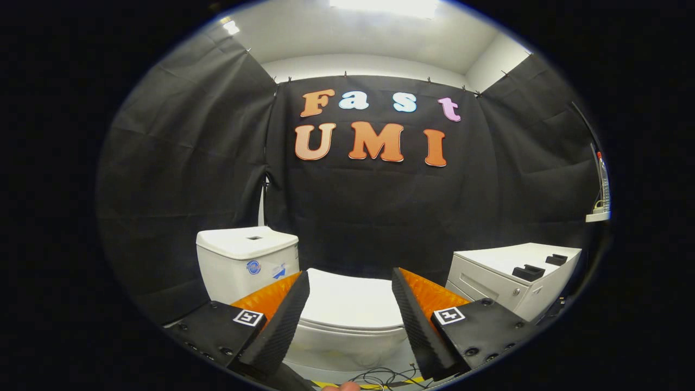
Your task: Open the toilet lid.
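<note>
A white toilet sits against the booth's black cloth wall [380, 217], its lid [350, 298] lying flat and closed over the bowl [347, 342], so nothing of the bowl's inside can be seen. The gripper [351, 304] hangs in front of it with both fingers spread wide, touching nothing; the closed lid shows in the gap between them and just beyond their tips. The fingers [282, 320] are wedge-shaped with ribbed inner faces, each mounted on a flat block bearing a small square marker.

Behind the lid and a little to the left stands the boxy cistern [247, 260], glossy, with a small button recess in its top and two stickers on its front. To the right of the toilet is a low white cabinet [505, 282] with a drawer front and lock; two dark blocks [529, 271] rest on its top.

Thin dark cables [380, 376] lie tangled on the pale floor [404, 363] below the bowl, near a strip of yellow and black tape. The cloth hangs in soft creases, clipped along its upper edge beneath a white ceiling [369, 38] with a bright light panel. A small white shelf [597, 216] juts from the far right wall.
</note>
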The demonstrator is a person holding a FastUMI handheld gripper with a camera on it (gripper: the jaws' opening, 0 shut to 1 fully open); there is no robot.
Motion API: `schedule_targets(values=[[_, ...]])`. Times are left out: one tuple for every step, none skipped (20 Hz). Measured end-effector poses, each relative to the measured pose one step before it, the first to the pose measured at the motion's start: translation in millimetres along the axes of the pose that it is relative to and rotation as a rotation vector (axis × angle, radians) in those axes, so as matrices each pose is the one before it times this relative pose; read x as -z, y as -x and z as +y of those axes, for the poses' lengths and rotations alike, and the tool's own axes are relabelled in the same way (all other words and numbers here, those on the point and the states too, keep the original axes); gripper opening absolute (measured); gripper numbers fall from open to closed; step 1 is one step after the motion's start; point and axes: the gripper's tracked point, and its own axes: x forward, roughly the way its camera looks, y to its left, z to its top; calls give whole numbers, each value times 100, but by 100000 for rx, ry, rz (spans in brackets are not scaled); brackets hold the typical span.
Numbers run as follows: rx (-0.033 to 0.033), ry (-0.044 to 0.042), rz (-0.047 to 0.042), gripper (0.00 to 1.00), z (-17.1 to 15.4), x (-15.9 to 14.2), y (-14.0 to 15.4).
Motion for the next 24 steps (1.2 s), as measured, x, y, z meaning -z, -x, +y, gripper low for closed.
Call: schedule_targets(values=[[-301,-146,46,98,35,46,-6],[-279,-104,63,98,89,18,-47],[-209,-77,99,98,79,-50,-24],[-224,-72,41,98,80,46,-32],[-161,170,-358,98,51,-173,52],[211,76,-309,98,-30,-168,-68],[787,-390,-384,98,-169,-215,16],[717,-956,93,98,-178,-295,10],[1004,-92,577,98,-217,-403,-107],[2800,710,-276,98,-702,-639,-171],[3606,0,-740,98,-1077,-797,20],[3503,-900,-767,98,-979,-617,-148],[3375,-1944,855,98,-896,-163,-322],[2257,-1962,2937,98,-711,540,-391],[2298,-535,2455,98,-661,294,-409],[2174,955,1501,98,-870,150,-443],[2119,1183,504,98,-857,-223,-522],[1725,542,-350,98,-714,-620,-288],[1203,-610,-1195,98,-563,-696,-385],[828,-1887,-968,98,-522,-511,-327],[512,-2716,153,98,-385,-22,-481],[276,-2519,1429,98,-314,368,-591],[170,-1240,1553,98,-293,674,-513],[568,-8,1286,98,-403,510,-393]])
